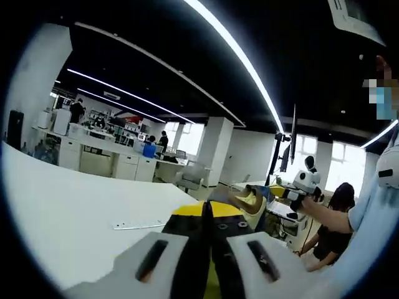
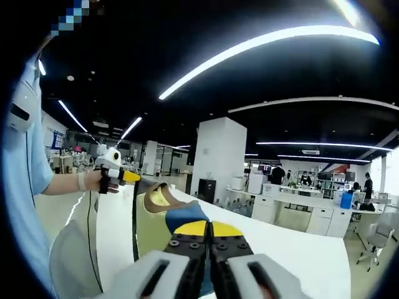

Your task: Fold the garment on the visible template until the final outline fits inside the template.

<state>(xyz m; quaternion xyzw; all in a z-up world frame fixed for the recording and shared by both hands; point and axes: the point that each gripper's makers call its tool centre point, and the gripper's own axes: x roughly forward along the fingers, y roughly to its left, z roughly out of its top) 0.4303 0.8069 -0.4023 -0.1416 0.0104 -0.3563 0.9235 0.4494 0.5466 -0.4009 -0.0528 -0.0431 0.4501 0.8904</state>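
The garment, olive and yellow with a blue patch, hangs lifted above the white table, stretched between both grippers. My right gripper has its yellow-tipped jaws shut on the blue end of the cloth. My left gripper, held in a person's hand, pinches the far edge. In the left gripper view my left gripper is shut, with the garment bunched just past its tips. My right gripper is beyond it in a hand, and its jaws are hidden there.
The white table spreads to the left with a small metal strip lying on it. A person in a light blue shirt stands close. Desks, chairs, a white pillar and other people fill the office behind.
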